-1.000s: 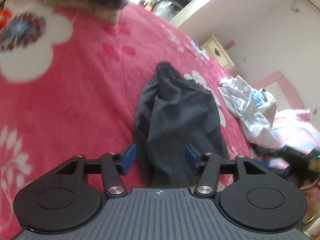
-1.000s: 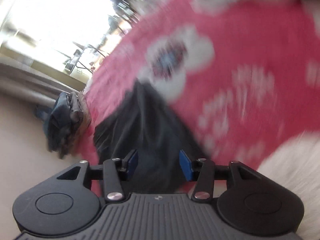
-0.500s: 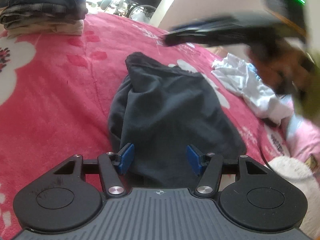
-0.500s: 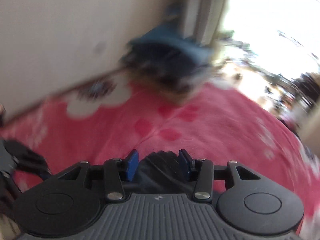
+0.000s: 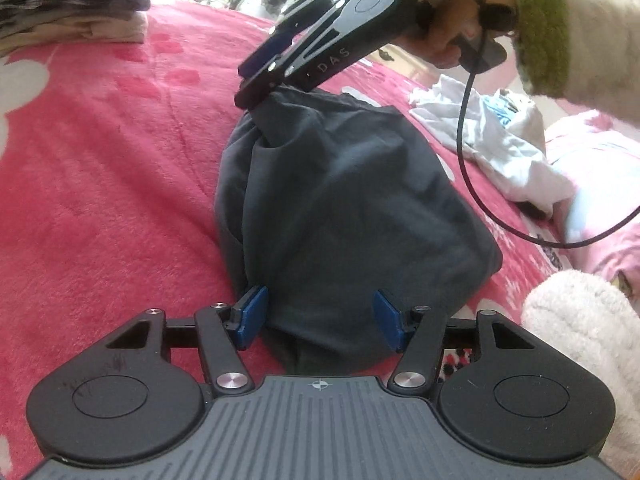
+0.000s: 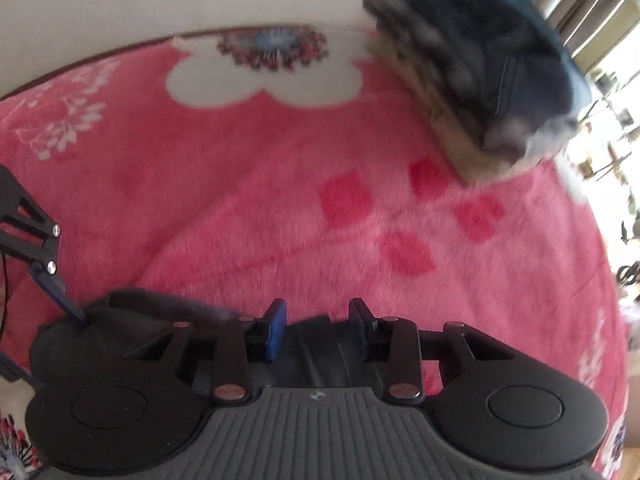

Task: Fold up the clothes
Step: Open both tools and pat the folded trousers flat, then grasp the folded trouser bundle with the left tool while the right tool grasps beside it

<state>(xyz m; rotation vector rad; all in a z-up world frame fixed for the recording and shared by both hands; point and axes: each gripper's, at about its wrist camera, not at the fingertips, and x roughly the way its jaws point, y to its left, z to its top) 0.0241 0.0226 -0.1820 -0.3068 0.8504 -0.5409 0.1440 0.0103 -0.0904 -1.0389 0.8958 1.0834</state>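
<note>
A dark grey garment (image 5: 340, 200) lies bunched lengthwise on the pink flowered blanket (image 5: 100, 160). My left gripper (image 5: 319, 320) is open low over its near end, with the cloth between the blue pads and not pinched. My right gripper (image 5: 250, 84) points steeply down at the garment's far end, held by a hand in a green-cuffed fluffy sleeve (image 5: 540, 28). In the right wrist view its jaws (image 6: 318, 326) are closing, a fold of the garment (image 6: 320, 340) sits in the gap, and the pads do not visibly press it. A left fingertip (image 6: 64, 300) shows at that view's left edge.
A stack of folded clothes (image 5: 60, 8) (image 6: 480, 80) sits on the blanket's far corner by the wall. A crumpled white garment (image 5: 492, 136) lies right of the dark one. The right gripper's black cable (image 5: 464, 152) hangs over it. Something white and fluffy (image 5: 580, 328) sits at the near right.
The right gripper swung across the bed, rolled over and came down onto the garment's far end, its jaws narrowing. The left gripper sank a little and levelled out at the near end.
</note>
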